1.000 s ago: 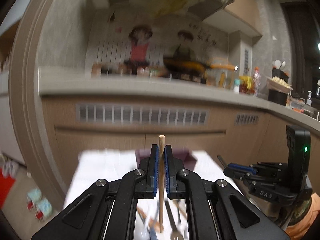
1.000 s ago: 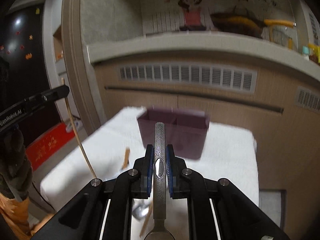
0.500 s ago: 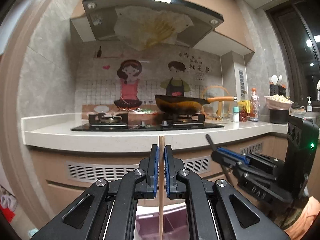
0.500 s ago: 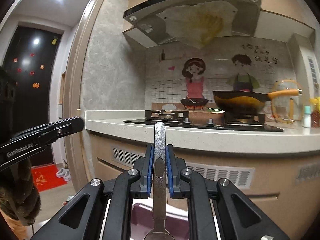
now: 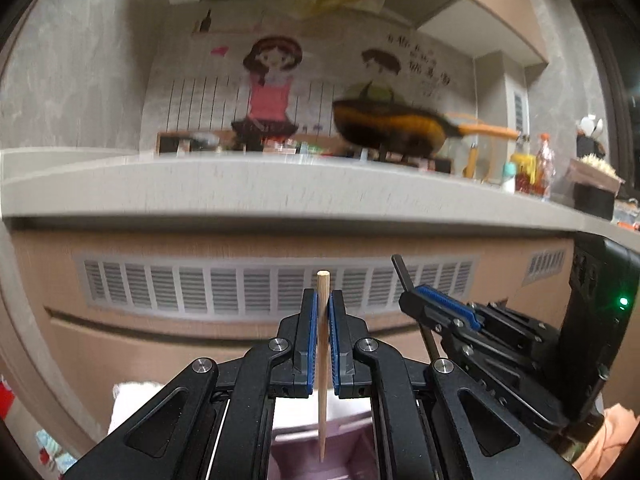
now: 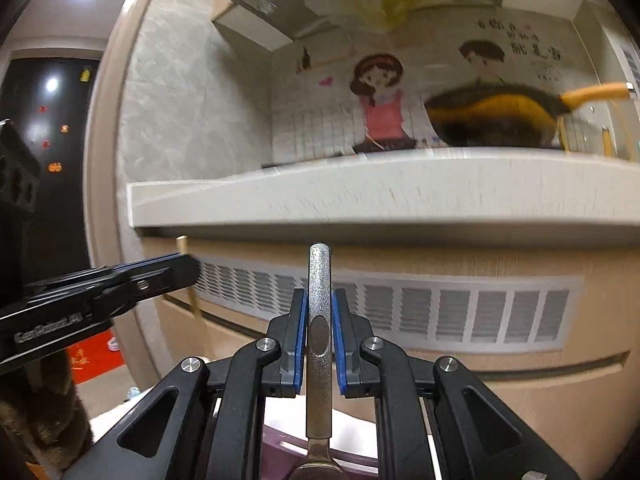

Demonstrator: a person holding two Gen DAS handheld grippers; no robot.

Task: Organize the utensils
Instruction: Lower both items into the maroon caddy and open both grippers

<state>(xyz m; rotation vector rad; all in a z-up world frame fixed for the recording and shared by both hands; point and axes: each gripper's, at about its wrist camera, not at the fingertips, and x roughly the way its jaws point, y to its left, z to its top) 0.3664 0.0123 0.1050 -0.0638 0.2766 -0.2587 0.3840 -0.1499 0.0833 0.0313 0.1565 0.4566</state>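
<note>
My left gripper (image 5: 323, 300) is shut on a wooden chopstick (image 5: 322, 380) that stands upright, its lower end over the purple utensil box (image 5: 304, 452). My right gripper (image 6: 319, 300) is shut on a metal spoon (image 6: 319, 344), handle up, bowl down over the purple box (image 6: 288, 446). The right gripper also shows at the right of the left wrist view (image 5: 412, 300). The left gripper with its chopstick shows at the left of the right wrist view (image 6: 188, 272). Both grippers are held side by side above the box on the white cloth (image 5: 132, 404).
A kitchen counter edge (image 5: 280, 196) runs across ahead, with vented cabinet fronts (image 5: 224, 292) below it. A wok (image 5: 392, 132) sits on the stove. Bottles (image 5: 536, 172) stand at the right. A doorway and red mat (image 6: 92, 356) lie to the left.
Both grippers have tilted and dropped from facing the stove level to looking at the cabinet fronts. The purple box has come back into view below. Both holds are unchanged.
</note>
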